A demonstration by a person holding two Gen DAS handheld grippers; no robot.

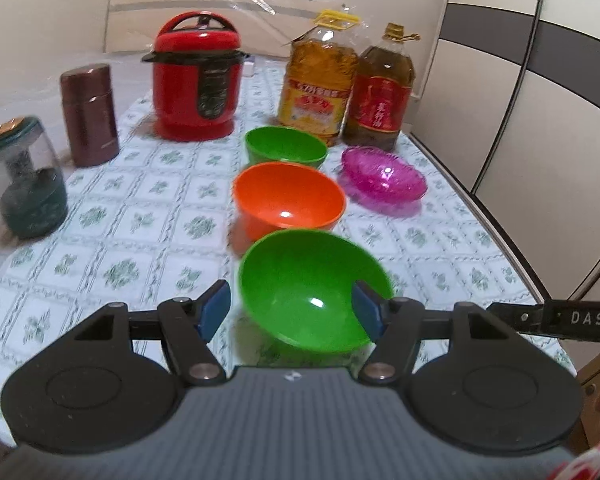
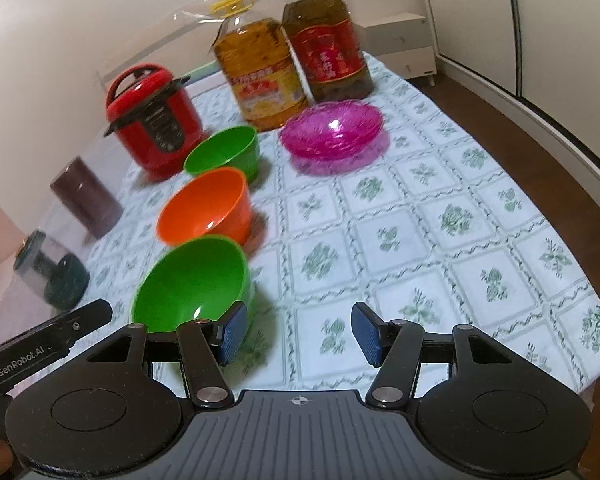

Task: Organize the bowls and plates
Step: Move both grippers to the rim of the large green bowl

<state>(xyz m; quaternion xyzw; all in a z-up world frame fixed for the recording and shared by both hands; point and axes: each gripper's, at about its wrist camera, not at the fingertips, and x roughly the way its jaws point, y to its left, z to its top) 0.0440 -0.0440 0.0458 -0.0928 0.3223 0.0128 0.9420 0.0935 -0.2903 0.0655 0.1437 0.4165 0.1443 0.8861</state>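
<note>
Three bowls stand in a line running from near to far down the middle of the table (image 1: 140, 216), which wears a cloth of green flower squares. The near green bowl (image 1: 314, 286) comes first, then the orange bowl (image 1: 288, 198), then the far green bowl (image 1: 286, 148). To the right of that line, near its far end, sits a pink glass dish (image 1: 384, 176), well apart from the near bowl.

The left gripper (image 1: 292, 310) hangs over the near green bowl with its jaws wide and nothing clamped. Its left pad stands clear of the bowl; its right pad overlaps the bowl's right rim in the left wrist view, and whether it touches cannot be told. The bowl's near edge is hidden behind the gripper body.

The right gripper (image 2: 296, 332) also has its jaws wide and empty, with only bare cloth between the pads. In the right wrist view its left pad covers the near green bowl's (image 2: 190, 284) right rim; contact cannot be judged.

At the far end stand a red pressure cooker (image 1: 198, 76) and two oil bottles (image 1: 320, 80), their labels too blurred to read. On the left are a brown canister (image 1: 88, 114) and a clear jar (image 1: 24, 176), both smeared by blur in the right wrist view. A sliver of a hand shows at each picture's lower corner, cut off.
</note>
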